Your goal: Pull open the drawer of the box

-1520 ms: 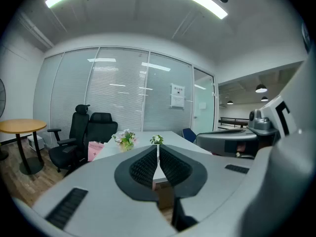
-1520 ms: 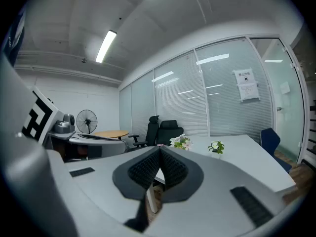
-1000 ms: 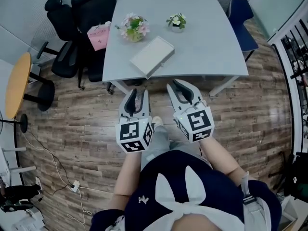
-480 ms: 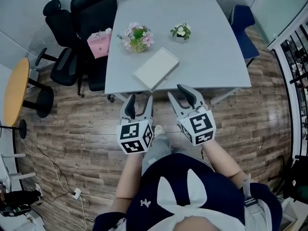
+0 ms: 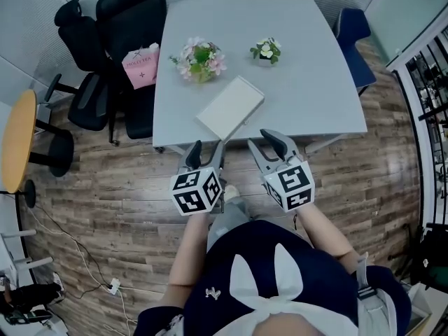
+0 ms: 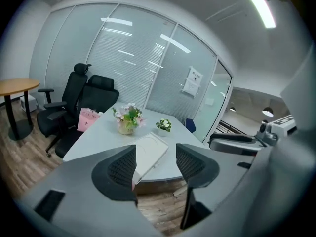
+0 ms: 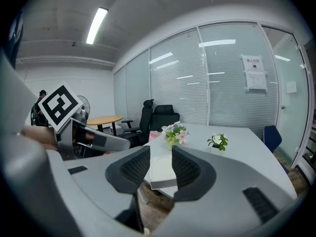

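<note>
One flat, white, rectangular box (image 5: 230,108) is being left closed on the grey table (image 5: 315,75), near its front edge, just ahead of the fingers and apart from them. Two small flower arrangements (image 5: 199,57) are being displayed beyond it, farther from the fingers. Two grippers are being held side by side: the left gripper (image 5: 206,151) is being opened wide, the right gripper (image 5: 269,144) is being held wide apart, and nothing is being gripped or touched by either.
</note>
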